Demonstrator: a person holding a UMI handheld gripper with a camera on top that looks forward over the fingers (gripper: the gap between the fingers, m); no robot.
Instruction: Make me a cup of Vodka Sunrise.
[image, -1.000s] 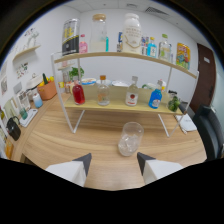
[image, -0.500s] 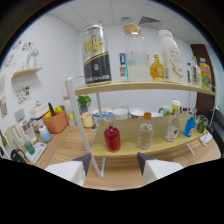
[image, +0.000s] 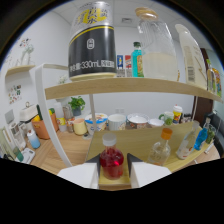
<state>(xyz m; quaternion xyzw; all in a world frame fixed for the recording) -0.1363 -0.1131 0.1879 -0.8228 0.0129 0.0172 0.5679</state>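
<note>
We see our gripper (image: 114, 167) open around the red syrup bottle (image: 111, 161), which stands between its fingers on the lower shelf (image: 135, 142), a clear bottle (image: 161, 150) beside.

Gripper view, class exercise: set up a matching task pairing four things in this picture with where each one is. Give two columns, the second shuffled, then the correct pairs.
Column one:
1. red liquid bottle
2. black can
3. clear bottle with orange cap
4. potted plant

Column two:
A. on the upper shelf, at its near end
B. on the counter behind the shelf unit
C. on the lower shelf, between the fingers of the gripper
D. on the lower shelf, beside and beyond the fingers

Pairs: 1-C, 2-A, 3-D, 4-B
</note>
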